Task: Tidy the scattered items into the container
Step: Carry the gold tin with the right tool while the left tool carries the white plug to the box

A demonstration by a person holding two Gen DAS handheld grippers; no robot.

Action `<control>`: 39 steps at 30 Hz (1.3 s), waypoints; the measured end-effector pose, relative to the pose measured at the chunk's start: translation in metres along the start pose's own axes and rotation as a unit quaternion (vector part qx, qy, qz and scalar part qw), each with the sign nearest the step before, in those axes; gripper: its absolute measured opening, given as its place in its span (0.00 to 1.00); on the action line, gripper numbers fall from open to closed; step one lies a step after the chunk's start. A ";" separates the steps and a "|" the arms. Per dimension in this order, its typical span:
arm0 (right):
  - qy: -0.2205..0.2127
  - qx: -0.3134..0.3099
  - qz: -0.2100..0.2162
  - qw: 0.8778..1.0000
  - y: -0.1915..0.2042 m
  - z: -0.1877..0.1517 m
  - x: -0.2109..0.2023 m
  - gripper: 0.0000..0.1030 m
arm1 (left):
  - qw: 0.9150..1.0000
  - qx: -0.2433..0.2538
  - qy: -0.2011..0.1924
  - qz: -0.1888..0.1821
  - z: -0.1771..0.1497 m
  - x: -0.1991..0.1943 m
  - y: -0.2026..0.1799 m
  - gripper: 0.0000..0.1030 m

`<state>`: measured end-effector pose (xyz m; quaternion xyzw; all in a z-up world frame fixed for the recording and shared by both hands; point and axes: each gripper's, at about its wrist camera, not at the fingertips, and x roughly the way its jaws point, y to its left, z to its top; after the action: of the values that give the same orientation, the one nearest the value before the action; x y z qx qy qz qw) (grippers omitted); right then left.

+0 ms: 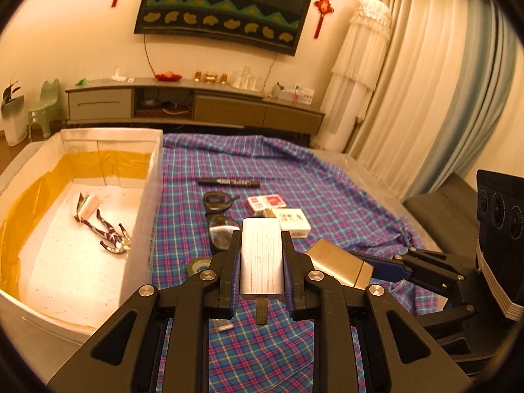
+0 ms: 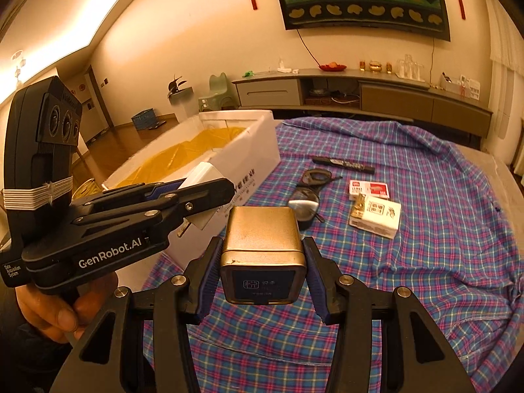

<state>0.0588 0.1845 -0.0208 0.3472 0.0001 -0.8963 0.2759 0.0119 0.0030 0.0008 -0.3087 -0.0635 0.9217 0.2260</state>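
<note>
Container (image 1: 149,177) lies left — left gripper (image 1: 261,255) clamps a white block (image 1: 261,255), right gripper (image 2: 262,263) a gold tin (image 2: 262,235), both tilted downward.

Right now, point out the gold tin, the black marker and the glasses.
gold tin (image 2: 262,229), right wrist view, top face.
black marker (image 1: 229,182), left wrist view, mid-barrel.
glasses (image 1: 218,202), left wrist view, upper frame.

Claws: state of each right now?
Left claw: closed on the silver ribbed block.
Right claw: closed on the gold tin.
</note>
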 end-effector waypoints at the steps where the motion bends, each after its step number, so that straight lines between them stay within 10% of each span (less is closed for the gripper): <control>1: -0.002 -0.002 0.000 1.000 0.002 0.001 -0.002 0.48 | 1.000 0.000 -0.002 -0.001 0.001 -0.002 0.001 0.21; 39: -0.039 -0.125 0.045 0.990 0.115 0.089 0.013 0.48 | 0.989 -0.113 -0.076 0.056 0.043 -0.075 0.118 0.21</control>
<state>0.0526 0.0634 0.0608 0.2748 0.0861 -0.8885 0.3572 -0.0052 -0.1351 0.0453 -0.2644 -0.1665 0.9407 0.1322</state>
